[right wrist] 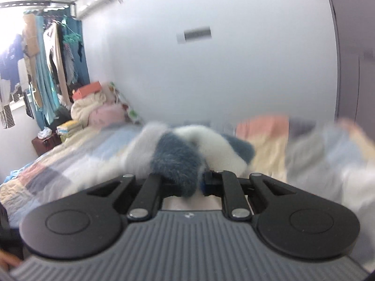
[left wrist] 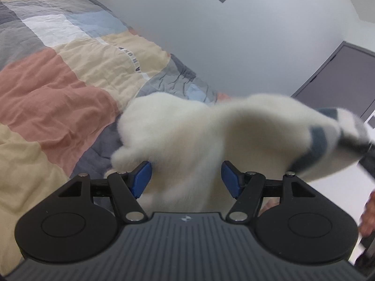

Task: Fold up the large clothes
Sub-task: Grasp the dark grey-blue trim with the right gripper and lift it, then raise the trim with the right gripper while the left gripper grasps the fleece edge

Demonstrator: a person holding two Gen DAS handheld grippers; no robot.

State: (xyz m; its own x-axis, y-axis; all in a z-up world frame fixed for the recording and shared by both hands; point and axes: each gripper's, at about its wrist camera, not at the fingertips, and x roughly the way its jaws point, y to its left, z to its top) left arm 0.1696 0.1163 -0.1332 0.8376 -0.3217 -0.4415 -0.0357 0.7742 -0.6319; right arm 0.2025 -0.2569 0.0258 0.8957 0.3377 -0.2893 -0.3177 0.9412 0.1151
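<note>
On the patchwork quilt (left wrist: pixel 58 89), the right hand-held gripper (right wrist: pixel 187 185) pinches the fuzzy sweater (right wrist: pixel 178 164).

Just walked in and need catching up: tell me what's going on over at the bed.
A person is folding a fluffy white garment with blue-grey stripes on a bed covered by a patchwork quilt, using a handheld gripper in each hand. The right gripper is shut on a striped part of the garment. The left gripper stands open with white fabric between its blue pads, not pinched.
</note>
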